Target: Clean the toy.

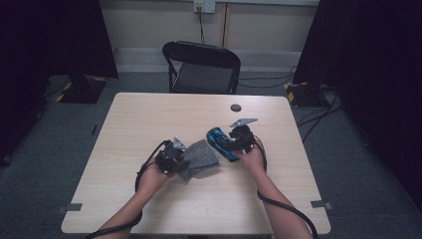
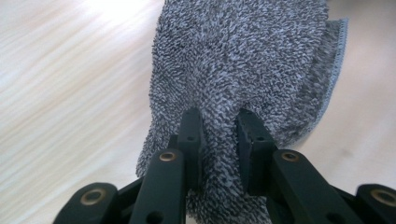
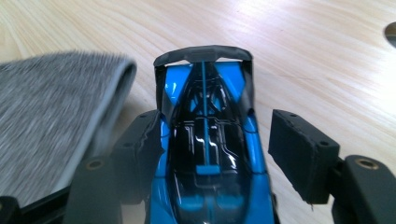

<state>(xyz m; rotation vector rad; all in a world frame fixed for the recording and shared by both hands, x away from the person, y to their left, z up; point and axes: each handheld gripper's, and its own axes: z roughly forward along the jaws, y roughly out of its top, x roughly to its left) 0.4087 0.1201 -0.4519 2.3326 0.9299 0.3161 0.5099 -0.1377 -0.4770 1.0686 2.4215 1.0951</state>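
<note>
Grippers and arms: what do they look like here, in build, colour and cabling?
Both are black, with flat rectangular pads on pinned links. The right tongs carry a grey three-cornered plate; black cables trail along bare, sleeveless forearms. The left tongs show brass-coloured rivets in the left gripper view.

Grey terry cloth point(image 2: 243, 60), folded, flat on the table, one edge pinched. Blue-and-black toy car point(image 3: 208, 154), glossy, upright, just beside the cloth's fold.
</note>
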